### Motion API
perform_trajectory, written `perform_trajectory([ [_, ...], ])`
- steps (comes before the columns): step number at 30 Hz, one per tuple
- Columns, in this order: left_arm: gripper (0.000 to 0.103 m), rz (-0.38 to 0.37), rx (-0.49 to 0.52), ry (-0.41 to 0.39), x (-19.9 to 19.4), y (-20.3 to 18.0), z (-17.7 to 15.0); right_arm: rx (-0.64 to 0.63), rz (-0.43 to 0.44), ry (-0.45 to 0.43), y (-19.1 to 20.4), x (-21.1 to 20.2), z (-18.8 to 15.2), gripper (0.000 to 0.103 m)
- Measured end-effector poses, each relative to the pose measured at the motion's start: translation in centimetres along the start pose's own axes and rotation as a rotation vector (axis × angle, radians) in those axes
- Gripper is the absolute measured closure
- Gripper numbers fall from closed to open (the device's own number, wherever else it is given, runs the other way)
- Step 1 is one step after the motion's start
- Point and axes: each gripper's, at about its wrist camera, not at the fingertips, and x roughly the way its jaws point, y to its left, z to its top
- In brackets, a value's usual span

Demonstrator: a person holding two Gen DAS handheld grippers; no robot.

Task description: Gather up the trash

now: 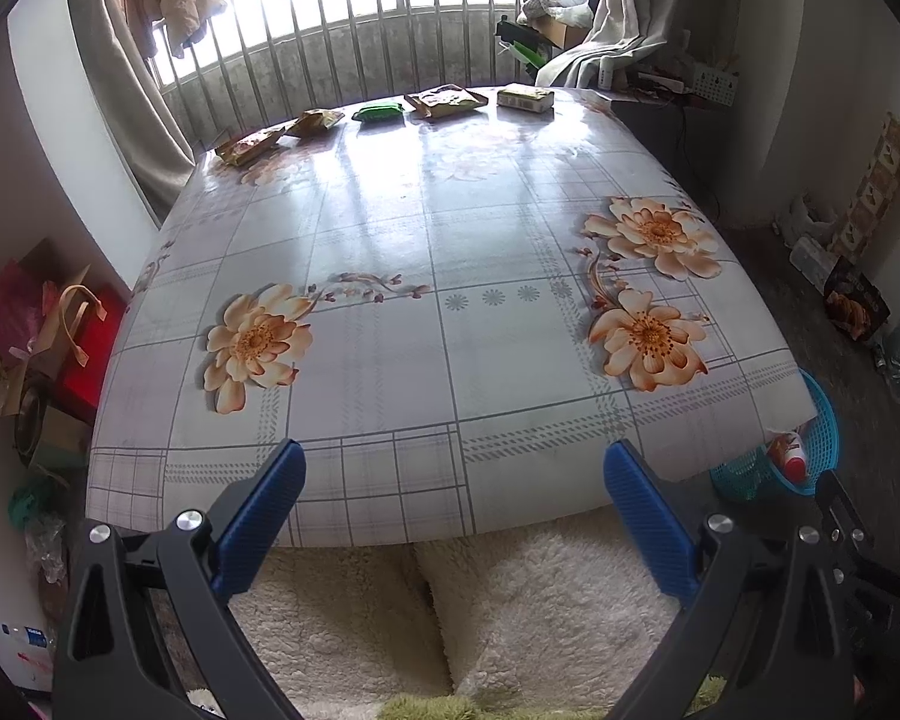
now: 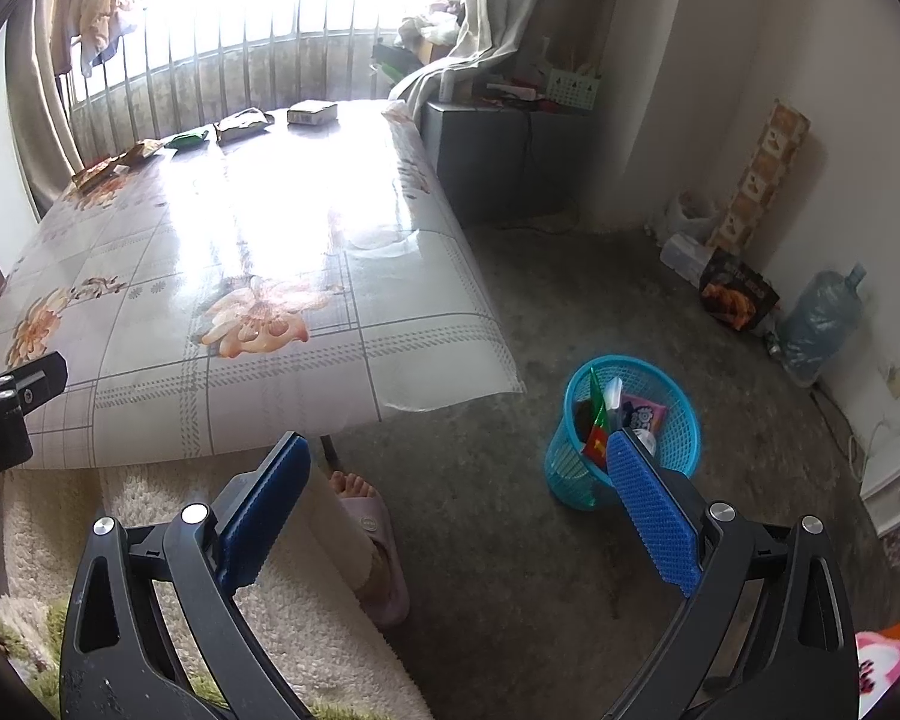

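Several snack wrappers lie in a row along the table's far edge: a yellow-orange wrapper (image 1: 249, 147), a second one (image 1: 315, 122), a green packet (image 1: 379, 111), a brown wrapper (image 1: 446, 101) and a small box (image 1: 525, 99). They also show in the right wrist view, the box (image 2: 312, 112) among them. A blue mesh bin (image 2: 627, 429) with wrappers inside stands on the floor right of the table; its rim shows in the left wrist view (image 1: 810, 450). My left gripper (image 1: 455, 510) is open and empty at the table's near edge. My right gripper (image 2: 459, 504) is open and empty above the floor, beside the bin.
The table (image 1: 420, 228) has a glossy flowered cloth. A person's foot in a pink slipper (image 2: 372, 546) is on the floor under the table's corner. A grey cabinet (image 2: 498, 156), a water jug (image 2: 822, 318) and bags line the right wall. Boxes and bags (image 1: 42, 348) are stacked left.
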Motion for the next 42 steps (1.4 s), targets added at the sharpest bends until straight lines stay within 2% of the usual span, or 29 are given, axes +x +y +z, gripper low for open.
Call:
perform_trajectory([
  [42,0.005,-0.001,0.002,0.009,0.19,-0.02,-0.05,0.013,0.004,0.001,-0.03,0.01,0.33,0.008],
])
